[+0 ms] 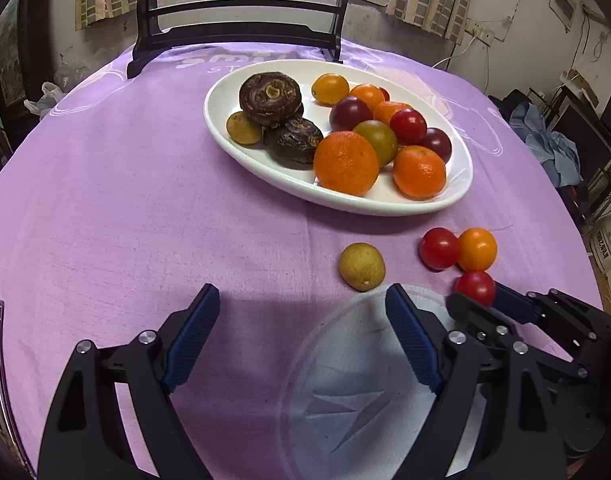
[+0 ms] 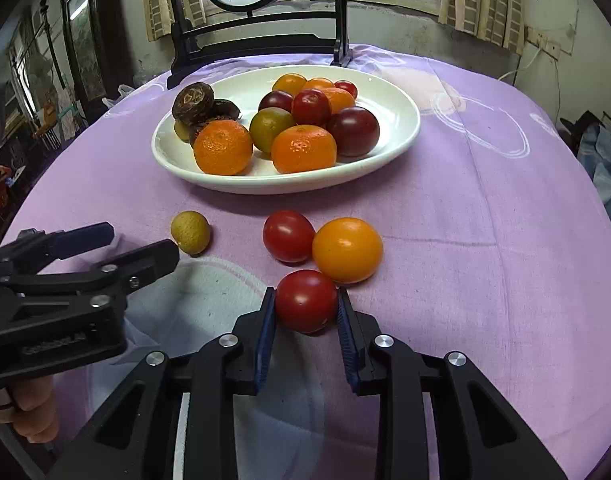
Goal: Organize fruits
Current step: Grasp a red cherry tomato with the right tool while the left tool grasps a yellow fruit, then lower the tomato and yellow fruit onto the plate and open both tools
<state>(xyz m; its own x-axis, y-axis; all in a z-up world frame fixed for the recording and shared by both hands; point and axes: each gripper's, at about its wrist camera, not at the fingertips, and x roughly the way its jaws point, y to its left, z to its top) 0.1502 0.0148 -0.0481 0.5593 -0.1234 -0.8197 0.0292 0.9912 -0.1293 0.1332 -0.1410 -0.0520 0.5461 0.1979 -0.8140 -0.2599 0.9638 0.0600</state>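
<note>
Right hand-held gripper [image 2: 306,302], lower centre of the right wrist view, is clenched on a red cherry tomato [image 2: 306,301]; both blue pads touch its sides, and the fruit sits low over the purple cloth of the worktop [image 2: 485,240]. In the left wrist view the same red cherry tomato [image 1: 476,287] shows at lower right between those fingers.

Left hand-held gripper [image 1: 301,304], bottom of the left wrist view, is released, jaws wide apart with nothing between them, hovering over a white patch printed on the cloth. In the right wrist view it enters from the left edge [image 2: 143,242], tips near a small yellow-green fruit [image 2: 190,233].

Loose on the cloth just above the held tomato: a second red tomato [image 2: 288,236] touching an orange tomato [image 2: 347,250].

White oval plate [image 2: 401,136], upper centre, holds two mandarins [image 2: 223,147] at the front, a green tomato [image 2: 270,129], dark purple and red tomatoes [image 2: 352,131], orange ones behind, and dark brown wrinkled fruits [image 2: 193,103] at the left end.

Black wooden stand [image 2: 261,46] with a round painted panel stands behind the plate, top of frame.
</note>
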